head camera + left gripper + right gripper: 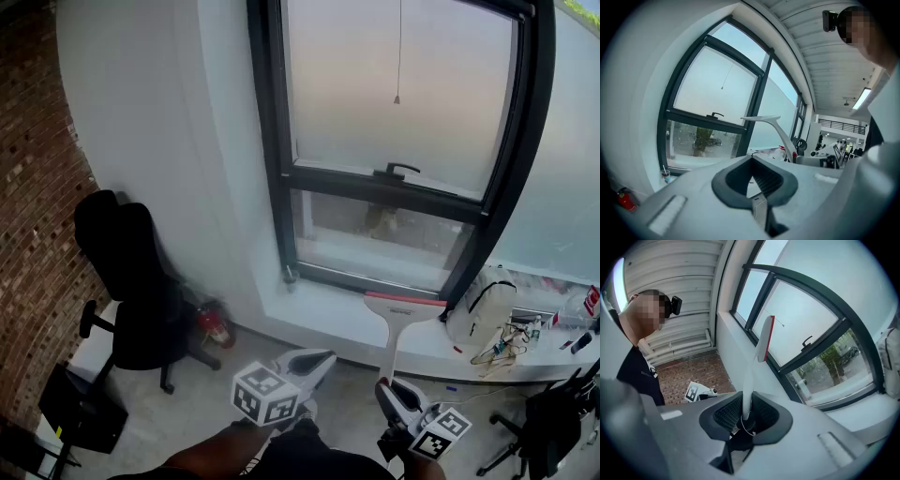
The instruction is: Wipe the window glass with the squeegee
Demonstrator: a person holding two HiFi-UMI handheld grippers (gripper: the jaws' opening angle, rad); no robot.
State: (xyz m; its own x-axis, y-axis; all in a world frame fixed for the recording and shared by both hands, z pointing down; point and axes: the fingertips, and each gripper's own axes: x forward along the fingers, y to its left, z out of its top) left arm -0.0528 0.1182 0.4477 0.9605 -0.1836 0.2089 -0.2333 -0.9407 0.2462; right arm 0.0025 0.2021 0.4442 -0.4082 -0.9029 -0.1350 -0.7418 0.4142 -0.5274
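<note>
A white squeegee (pixel 403 307) with a red blade edge stands upright in front of the window sill, below the black-framed window glass (pixel 403 84). My right gripper (pixel 396 392) is shut on the bottom of its handle. In the right gripper view the handle (pixel 746 390) rises from between the pads of that gripper (pixel 746 416) to the blade (pixel 765 338). My left gripper (pixel 314 361) hangs to the left of the squeegee, apart from it and open. In the left gripper view its jaws (pixel 757 177) hold nothing, and the squeegee (pixel 764 119) shows beyond them to the right.
The sill (pixel 319 314) carries a white bag (pixel 480 314), a hanger and small bottles at the right. A black office chair (pixel 131 309) and a red fire extinguisher (pixel 214 325) stand at the left by a brick wall (pixel 28 234). A blind cord (pixel 397 56) hangs over the upper pane.
</note>
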